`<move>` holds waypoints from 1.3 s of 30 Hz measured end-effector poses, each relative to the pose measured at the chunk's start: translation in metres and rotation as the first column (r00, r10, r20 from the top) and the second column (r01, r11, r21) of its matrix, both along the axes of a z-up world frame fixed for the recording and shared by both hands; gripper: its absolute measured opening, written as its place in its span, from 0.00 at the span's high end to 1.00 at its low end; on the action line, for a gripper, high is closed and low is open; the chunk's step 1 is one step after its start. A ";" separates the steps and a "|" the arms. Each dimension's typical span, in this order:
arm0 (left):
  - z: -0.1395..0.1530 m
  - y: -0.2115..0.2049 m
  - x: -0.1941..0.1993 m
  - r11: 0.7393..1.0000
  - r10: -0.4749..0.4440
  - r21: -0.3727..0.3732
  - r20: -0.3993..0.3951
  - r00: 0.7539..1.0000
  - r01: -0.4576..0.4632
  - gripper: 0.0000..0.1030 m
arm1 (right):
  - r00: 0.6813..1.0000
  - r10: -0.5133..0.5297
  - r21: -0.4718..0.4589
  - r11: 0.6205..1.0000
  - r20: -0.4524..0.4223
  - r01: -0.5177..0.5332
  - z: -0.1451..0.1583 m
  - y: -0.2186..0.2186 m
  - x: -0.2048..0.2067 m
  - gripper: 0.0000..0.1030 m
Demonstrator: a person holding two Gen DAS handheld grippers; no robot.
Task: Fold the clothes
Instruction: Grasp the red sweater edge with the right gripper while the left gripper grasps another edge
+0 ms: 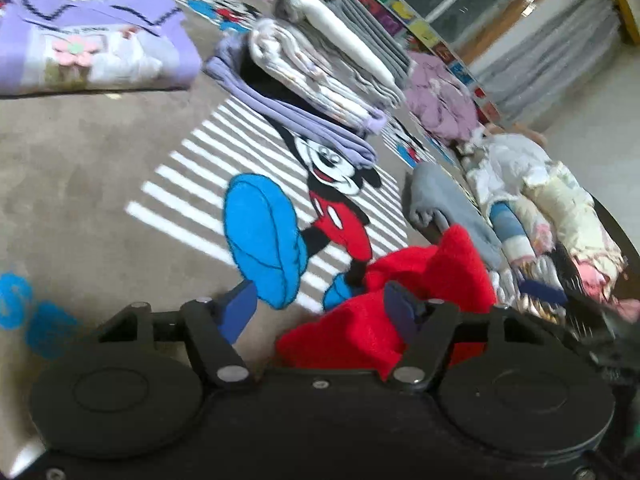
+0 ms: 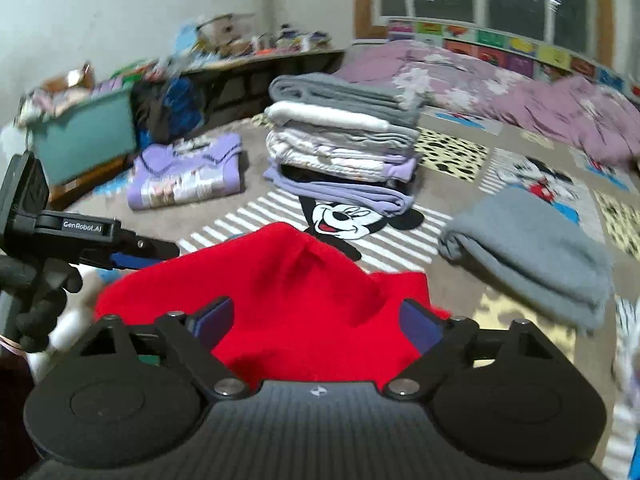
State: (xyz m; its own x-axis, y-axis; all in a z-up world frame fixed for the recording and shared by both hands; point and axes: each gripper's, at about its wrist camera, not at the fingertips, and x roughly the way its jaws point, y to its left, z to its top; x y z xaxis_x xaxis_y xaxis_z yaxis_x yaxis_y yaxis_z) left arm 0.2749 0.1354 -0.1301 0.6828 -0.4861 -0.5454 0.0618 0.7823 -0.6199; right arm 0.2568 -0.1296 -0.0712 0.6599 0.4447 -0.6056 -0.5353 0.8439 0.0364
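Note:
A red fleece garment [image 1: 424, 276] lies bunched on the cartoon-mouse rug [image 1: 100, 184]. In the left wrist view my left gripper [image 1: 318, 300] stands open. The red cloth drapes over its right finger [image 1: 400, 312], and bare rug shows beside its left finger [image 1: 236, 312]. In the right wrist view the red garment [image 2: 288, 292] fills the gap of my right gripper [image 2: 316, 308]. Its jaws stand wide and the inner faces of both blue pads show, so it is open. My left gripper [image 2: 136, 256] reaches the garment's left edge there, held by a black-gloved hand [image 2: 40, 292].
A tall stack of folded clothes [image 2: 344, 140] stands mid-rug, with a folded purple sweater [image 2: 188, 176] to its left and a folded grey garment [image 2: 532, 256] to its right. A heap of unfolded clothes [image 1: 540, 200], a teal bin [image 2: 84, 136] and purple bedding [image 2: 520, 92] ring the rug.

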 end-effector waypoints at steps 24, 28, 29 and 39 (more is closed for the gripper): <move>-0.032 0.004 0.021 0.965 -0.195 -0.182 -0.019 0.981 0.188 0.54 | 0.889 0.382 0.049 0.923 -0.253 -0.383 -0.034 0.016 0.105 0.72; -0.030 -0.001 0.015 0.970 -0.203 -0.134 -0.001 0.979 0.201 0.67 | 0.904 0.379 0.032 0.924 -0.199 -0.381 -0.027 0.007 0.087 0.92; -0.029 -0.002 0.013 0.971 -0.207 -0.125 0.007 0.978 0.206 0.70 | 0.908 0.377 0.039 0.926 -0.185 -0.376 -0.024 0.003 0.082 0.92; -0.005 -0.016 -0.017 0.962 -0.267 -0.018 0.134 0.954 0.271 0.84 | 0.937 0.342 0.077 0.938 -0.076 -0.337 0.008 -0.030 0.018 0.93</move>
State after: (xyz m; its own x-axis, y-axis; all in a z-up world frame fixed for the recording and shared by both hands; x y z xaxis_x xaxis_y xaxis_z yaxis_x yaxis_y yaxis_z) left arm 0.2576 0.1192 -0.1353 0.5872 -0.6790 -0.4406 0.3480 0.7032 -0.6200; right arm 0.2745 -0.1593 -0.0635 0.4093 0.6715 -0.6177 -0.7819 0.6071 0.1419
